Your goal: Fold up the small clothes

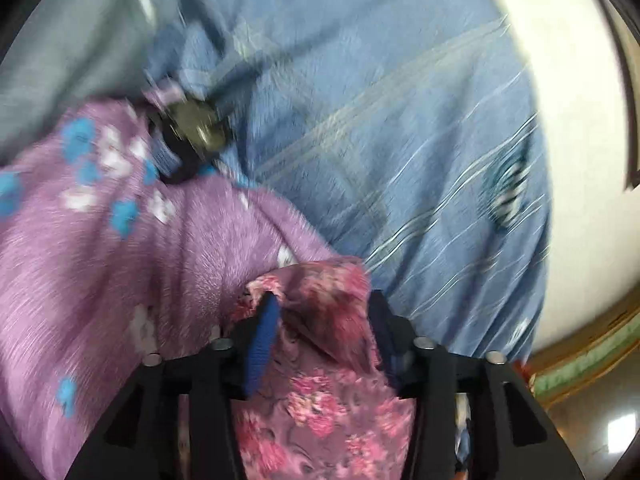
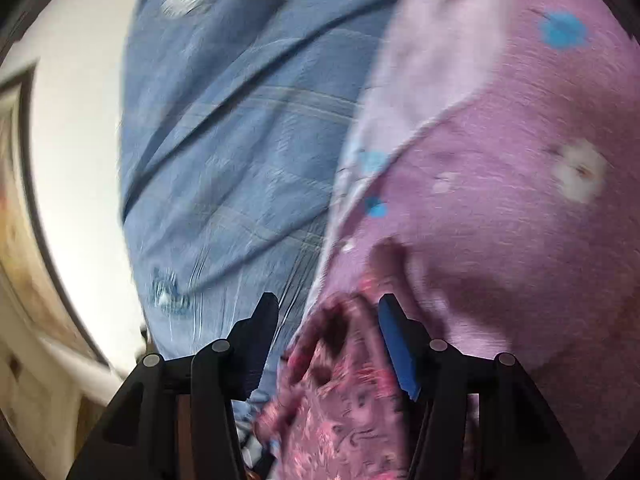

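1. Clearly, the left gripper (image 1: 320, 312) has a bunch of the pink floral garment (image 1: 320, 400) between its fingers, clamped on the cloth.
2. The right gripper (image 2: 328, 316) likewise pinches the same garment (image 2: 340, 408), with a fold between its jaws.
3. Both views are blurred.
4. The garment hangs over the purple flowered cloth (image 2: 500, 220), which lies on the blue striped bedsheet (image 1: 380, 100).

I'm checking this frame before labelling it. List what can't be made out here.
- Left wrist view: the dark object on the blue bedsheet is too blurred to identify.
- Both views: the pink floral garment fills the tongs, so its shape is cut off below.
- Right wrist view: the purple cloth hides whatever lies beneath.
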{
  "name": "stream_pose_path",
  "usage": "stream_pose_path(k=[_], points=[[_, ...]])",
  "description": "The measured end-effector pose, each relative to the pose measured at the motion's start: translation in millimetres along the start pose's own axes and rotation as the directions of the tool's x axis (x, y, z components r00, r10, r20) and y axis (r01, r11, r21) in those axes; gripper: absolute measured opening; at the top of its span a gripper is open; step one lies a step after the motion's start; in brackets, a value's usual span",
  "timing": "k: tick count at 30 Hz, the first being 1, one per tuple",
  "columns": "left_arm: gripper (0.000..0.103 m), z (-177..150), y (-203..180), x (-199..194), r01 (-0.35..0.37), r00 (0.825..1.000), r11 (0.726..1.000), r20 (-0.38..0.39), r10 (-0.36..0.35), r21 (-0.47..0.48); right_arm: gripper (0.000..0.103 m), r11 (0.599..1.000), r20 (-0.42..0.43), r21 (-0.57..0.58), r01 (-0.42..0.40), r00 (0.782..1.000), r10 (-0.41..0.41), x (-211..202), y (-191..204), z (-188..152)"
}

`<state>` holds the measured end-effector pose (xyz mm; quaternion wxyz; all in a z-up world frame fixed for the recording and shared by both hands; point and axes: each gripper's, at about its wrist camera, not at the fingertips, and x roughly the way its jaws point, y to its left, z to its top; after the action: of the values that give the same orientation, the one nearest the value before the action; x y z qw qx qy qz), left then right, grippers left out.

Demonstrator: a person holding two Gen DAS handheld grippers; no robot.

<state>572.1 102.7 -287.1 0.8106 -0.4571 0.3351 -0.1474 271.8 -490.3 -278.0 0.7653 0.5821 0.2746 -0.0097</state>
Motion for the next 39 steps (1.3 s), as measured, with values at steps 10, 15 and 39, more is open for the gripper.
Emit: stream_pose_path(k=[10, 15, 39], points=[[0.064, -101.4, -44.0, -48.0, -0.169, 0.986, 0.983, 0.010, 0.169, 0.067, 0.056, 0.988, -0.277, -0.146, -0.050, 0.961, 0.007, 74.3, 61.0, -53.8], [0.064, -97.2, -40.3, -29.7, -0.224, 0.973, 0.973, -0.047, 0.227, 0.060, 0.057, 0.986, -0.332, -0.156, 0.054, 0.938, -0.103, 132.9, 57.9, -54.0], [0.064, -60.9, -44.3, -53.4, -0.463, 0.883, 0.886, 0.083, 0.462, -0.008, 0.039, 0.704, -0.523, -0.705, -0.084, 0.732, -0.436, 244.9, 185.3, -254.4]])
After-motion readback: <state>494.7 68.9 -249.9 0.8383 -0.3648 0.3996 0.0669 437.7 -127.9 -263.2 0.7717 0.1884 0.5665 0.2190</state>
